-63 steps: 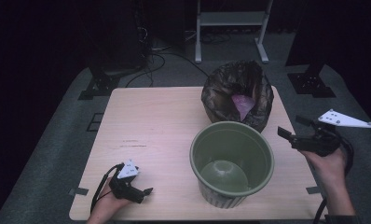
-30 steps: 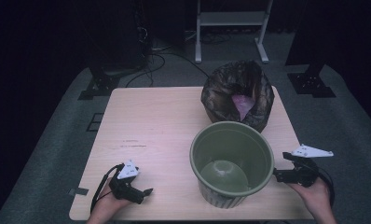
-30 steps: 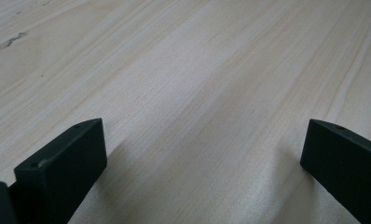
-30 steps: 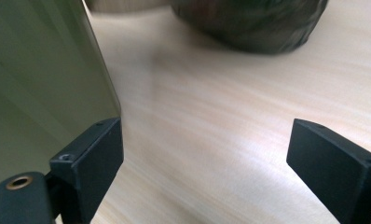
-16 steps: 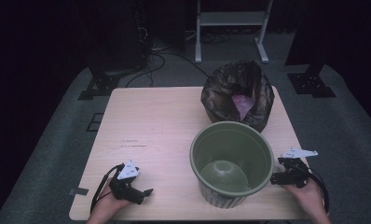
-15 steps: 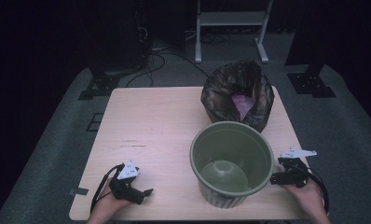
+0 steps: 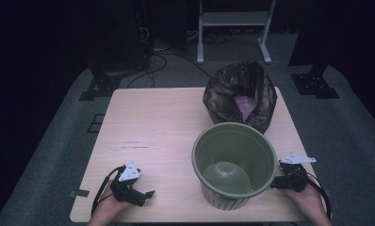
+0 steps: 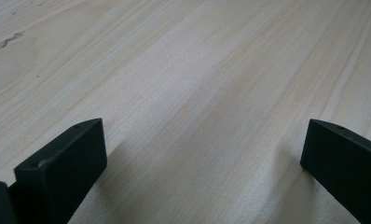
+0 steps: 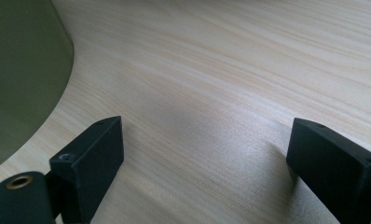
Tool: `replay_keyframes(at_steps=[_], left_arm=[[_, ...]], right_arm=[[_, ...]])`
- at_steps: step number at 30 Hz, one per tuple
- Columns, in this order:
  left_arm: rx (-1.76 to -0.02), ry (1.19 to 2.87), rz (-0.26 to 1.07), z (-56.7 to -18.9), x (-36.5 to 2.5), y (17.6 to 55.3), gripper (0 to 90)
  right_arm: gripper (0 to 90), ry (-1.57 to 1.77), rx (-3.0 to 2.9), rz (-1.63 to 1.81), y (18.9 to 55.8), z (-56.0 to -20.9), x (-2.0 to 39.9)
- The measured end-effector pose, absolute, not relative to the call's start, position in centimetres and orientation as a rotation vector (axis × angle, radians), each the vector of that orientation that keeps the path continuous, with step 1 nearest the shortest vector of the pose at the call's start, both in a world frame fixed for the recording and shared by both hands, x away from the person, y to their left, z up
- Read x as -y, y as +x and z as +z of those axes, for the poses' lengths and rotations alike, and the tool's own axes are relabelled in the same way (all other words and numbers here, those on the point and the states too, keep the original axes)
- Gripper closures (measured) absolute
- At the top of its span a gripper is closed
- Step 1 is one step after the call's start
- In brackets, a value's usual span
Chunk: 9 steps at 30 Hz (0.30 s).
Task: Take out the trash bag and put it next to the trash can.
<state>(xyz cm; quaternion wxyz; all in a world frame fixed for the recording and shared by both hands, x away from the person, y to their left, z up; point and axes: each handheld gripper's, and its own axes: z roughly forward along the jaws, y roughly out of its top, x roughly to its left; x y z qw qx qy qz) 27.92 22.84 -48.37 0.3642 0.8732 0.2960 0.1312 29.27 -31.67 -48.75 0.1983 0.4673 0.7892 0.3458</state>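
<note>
A green plastic bucket point(image 7: 235, 162) stands upright and empty on the near right part of the wooden table point(image 7: 157, 122). Just behind it sits a crumpled dark bag point(image 7: 237, 92) with something pink point(image 7: 244, 106) inside. My right gripper point(image 7: 275, 185) rests low at the bucket's right side, pointing at its wall. In the right gripper view that gripper point(image 9: 204, 128) is open over bare wood, with the bucket wall point(image 9: 20, 74) to its left. My left gripper point(image 7: 149, 193) lies at the near left of the table. In the left gripper view it point(image 8: 202, 135) is open with only wood between the jaws.
The table's near edge point(image 7: 185, 220) runs close behind both hands. A white stand point(image 7: 232, 19) and cables lie on the dark floor beyond the far edge. A faint dark scuff point(image 7: 134, 145) marks the wood left of the bucket.
The right hand came down from the right and in toward the bucket, settling at table level beside it. The left hand and its gripper stayed put. The bucket and bag have not shifted.
</note>
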Motion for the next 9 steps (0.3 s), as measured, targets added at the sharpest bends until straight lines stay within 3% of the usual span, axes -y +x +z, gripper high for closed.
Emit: replay_keyframes(at_steps=[9], left_arm=[[-0.771, 2.244, 0.342, -48.38, -22.87, 27.84, 0.0]], right_arm=[[9.7, 1.340, -2.180, 0.956, 29.01, -48.75, 31.50]])
